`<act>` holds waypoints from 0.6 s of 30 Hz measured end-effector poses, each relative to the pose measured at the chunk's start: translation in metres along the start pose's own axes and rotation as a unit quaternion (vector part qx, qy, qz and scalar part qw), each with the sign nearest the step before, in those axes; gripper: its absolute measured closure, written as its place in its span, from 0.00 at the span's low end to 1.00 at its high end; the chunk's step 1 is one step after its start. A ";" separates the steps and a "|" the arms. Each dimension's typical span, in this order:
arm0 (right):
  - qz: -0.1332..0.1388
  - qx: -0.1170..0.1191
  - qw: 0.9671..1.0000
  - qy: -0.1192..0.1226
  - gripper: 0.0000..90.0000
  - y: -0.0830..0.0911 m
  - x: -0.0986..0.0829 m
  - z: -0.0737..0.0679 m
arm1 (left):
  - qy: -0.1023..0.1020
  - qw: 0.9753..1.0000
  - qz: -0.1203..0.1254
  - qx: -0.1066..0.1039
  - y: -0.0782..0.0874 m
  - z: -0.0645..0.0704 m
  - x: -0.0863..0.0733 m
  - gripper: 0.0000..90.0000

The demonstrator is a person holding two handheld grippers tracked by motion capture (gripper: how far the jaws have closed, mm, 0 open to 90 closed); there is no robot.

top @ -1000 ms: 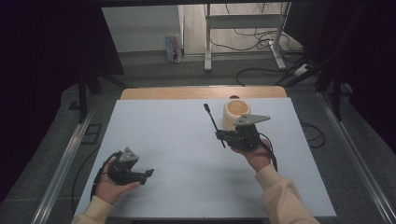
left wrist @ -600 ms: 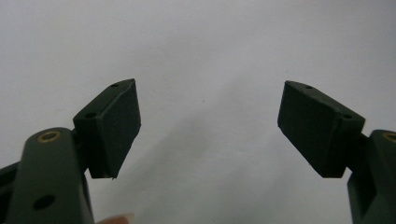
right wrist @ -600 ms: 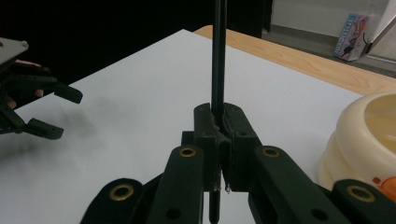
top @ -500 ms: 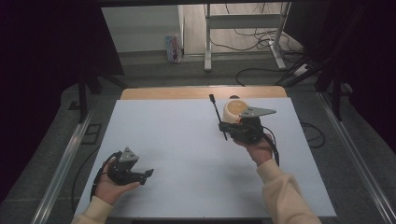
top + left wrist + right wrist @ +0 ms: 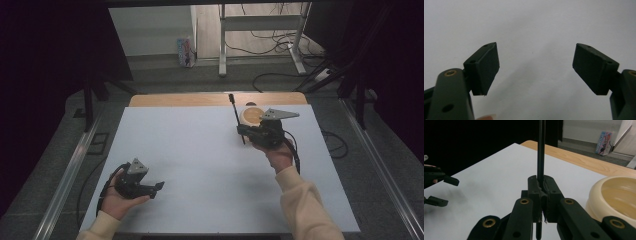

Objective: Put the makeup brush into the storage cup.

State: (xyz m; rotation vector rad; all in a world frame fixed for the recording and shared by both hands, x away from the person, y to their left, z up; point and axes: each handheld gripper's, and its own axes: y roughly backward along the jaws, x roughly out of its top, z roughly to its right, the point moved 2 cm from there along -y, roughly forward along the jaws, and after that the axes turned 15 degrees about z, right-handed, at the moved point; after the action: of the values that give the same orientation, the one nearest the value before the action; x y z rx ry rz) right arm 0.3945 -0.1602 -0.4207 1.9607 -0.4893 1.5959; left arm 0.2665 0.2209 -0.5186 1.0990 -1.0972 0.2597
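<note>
Altogether, counted: two grippers, two hands, one black stick, one cream bowl, one white table.
Left hand [image 5: 117, 200]: lies at the near left corner of the table [image 5: 190, 150], palm up under its tool.
Left gripper [image 5: 156, 189]: rests low over the white surface, jaws pointing right; in the left gripper view its two black pads [image 5: 485, 68] stand wide apart with bare table between them, gripping nothing.
Left side against half a second ago: same spot, same pose, as far as the high view shows.
Stick [image 5: 236, 117]: thin, black and straight, standing up out of the right gripper's jaws and leaning slightly away toward the far edge; its top end sits over the wooden strip at the table's back.
Right gripper [image 5: 541, 195]: jaws closed tight on the lower part of the stick, whose short tail pokes out below the pads.
Right hand [image 5: 275, 150]: holds that tool over the right half of the table, sleeve running to the bottom edge.
Bowl [image 5: 252, 116]: cream, round, open side up, on the far right part of the table, just beside the right gripper and partly hidden by its grey plate.
Right side against half a second ago: the stick has swung more upright and reaches farther toward the back; the hand has barely shifted.
</note>
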 end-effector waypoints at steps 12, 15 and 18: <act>0.012 -0.012 1.000 -0.010 0.95 -0.002 0.003 0.009 | -0.001 1.000 0.002 -0.001 0.001 0.000 0.000 0.25; 0.019 -0.015 1.000 -0.014 0.95 -0.001 0.006 0.011 | -0.002 1.000 0.003 -0.002 0.001 0.001 0.000 0.25; 0.025 -0.018 0.999 -0.015 0.95 0.000 0.008 0.013 | -0.003 1.000 0.003 -0.002 0.001 0.001 0.001 0.25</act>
State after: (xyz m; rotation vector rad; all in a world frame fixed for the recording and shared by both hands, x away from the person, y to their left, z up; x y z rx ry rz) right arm 0.4064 -0.1674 -0.4148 1.9627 -0.5790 1.5786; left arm 0.2653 0.2204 -0.5174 1.0933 -1.1061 0.2601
